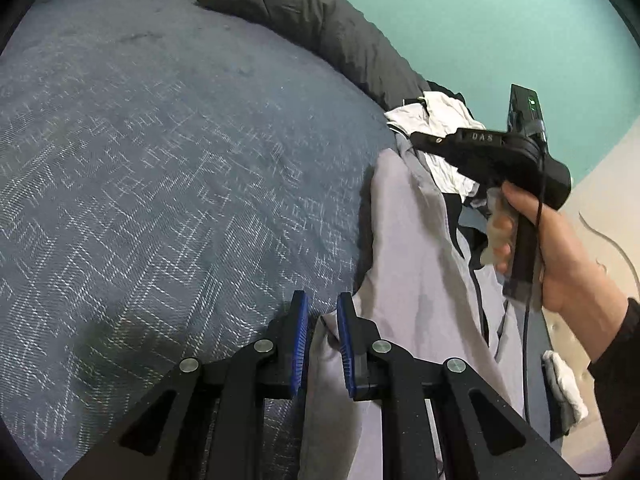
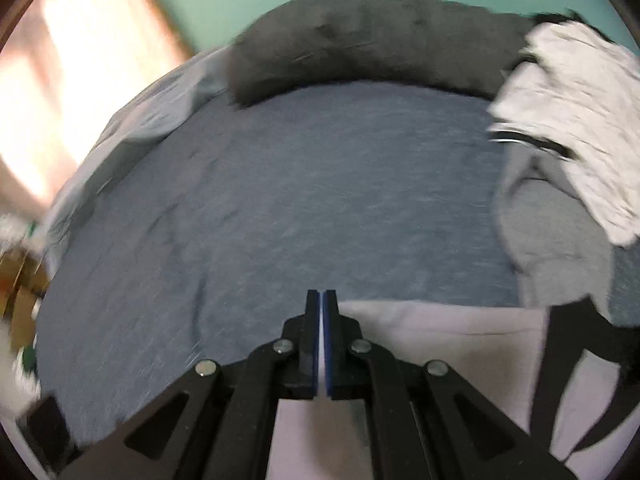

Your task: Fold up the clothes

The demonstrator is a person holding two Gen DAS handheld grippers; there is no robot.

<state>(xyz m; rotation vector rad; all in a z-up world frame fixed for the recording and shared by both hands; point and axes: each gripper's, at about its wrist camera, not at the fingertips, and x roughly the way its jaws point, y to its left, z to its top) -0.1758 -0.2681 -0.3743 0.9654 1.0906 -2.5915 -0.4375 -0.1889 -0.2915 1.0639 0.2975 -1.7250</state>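
Nearest to us, our left gripper held a fold of the pale lilac-grey garment between its blue pads, the jaws narrowly apart with the cloth bunched between them. Our right gripper was clenched tight, its pads pressed together on a thin edge of the same pale garment, which spread below and to the right of it in the right wrist view. That view was blurred, so we could not make out finer folds.

The garment lay along the right side of the blue patterned bedspread, with black trim running through it. In the left wrist view, our right hand gripped the handle of the right gripper above the cloth.

Farther on, a heap of white and grey clothes sat at the bed's far right. Beyond it, a dark grey pillow lay against the teal wall.
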